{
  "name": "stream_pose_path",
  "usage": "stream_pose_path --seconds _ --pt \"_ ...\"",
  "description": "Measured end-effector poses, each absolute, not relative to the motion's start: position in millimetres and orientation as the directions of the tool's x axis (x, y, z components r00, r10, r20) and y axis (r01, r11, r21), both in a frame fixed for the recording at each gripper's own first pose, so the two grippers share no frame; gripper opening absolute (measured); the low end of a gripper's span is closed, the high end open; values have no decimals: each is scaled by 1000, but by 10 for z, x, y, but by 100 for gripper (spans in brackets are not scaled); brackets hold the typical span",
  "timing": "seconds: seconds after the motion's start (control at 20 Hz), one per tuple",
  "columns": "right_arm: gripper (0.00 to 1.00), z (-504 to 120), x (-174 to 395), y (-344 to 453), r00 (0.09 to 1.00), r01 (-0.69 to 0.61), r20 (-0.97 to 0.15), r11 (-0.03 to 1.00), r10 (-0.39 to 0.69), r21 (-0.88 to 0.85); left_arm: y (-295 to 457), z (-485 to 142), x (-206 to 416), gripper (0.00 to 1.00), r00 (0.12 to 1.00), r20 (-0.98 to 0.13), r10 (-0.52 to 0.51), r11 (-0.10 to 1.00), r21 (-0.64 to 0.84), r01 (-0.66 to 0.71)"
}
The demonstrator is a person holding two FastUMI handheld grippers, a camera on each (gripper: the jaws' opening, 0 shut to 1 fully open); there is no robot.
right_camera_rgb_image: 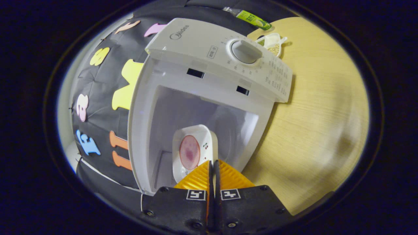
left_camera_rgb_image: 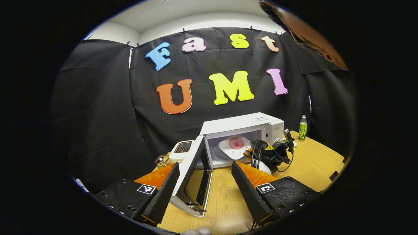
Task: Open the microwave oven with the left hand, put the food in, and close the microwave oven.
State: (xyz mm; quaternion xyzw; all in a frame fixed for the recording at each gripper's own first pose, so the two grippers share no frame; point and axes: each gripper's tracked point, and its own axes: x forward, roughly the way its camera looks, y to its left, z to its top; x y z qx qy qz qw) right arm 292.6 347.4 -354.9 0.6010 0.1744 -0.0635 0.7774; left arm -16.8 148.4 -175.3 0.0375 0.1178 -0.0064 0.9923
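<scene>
The white microwave [left_camera_rgb_image: 241,129] stands on the wooden table with its door [left_camera_rgb_image: 192,176] swung wide open toward me. My left gripper [left_camera_rgb_image: 205,164] is open, its fingers on either side of the door's free edge without pressing on it. A white plate [left_camera_rgb_image: 235,145] carrying a round pink food sits in the mouth of the cavity. My right gripper [left_camera_rgb_image: 272,153], held by a hand, is at the plate's near rim. In the right gripper view, that gripper [right_camera_rgb_image: 213,163] is shut on the rim of the plate [right_camera_rgb_image: 192,148], which reaches into the microwave [right_camera_rgb_image: 202,107] cavity.
A toaster [left_camera_rgb_image: 183,148] stands left of the microwave, behind the open door. A green bottle [left_camera_rgb_image: 303,128] and a small dish of beans [right_camera_rgb_image: 271,44] sit at the microwave's right on the wooden table [left_camera_rgb_image: 313,163]. The control panel's dial [right_camera_rgb_image: 245,52] faces out.
</scene>
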Motion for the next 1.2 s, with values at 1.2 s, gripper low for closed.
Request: stream_pose_path --seconds 1.2 --pt "34 -3490 3018 3313 942 311 -335 443 -26 841 1586 -1735 -248 96 976 -218 6 998 56 6"
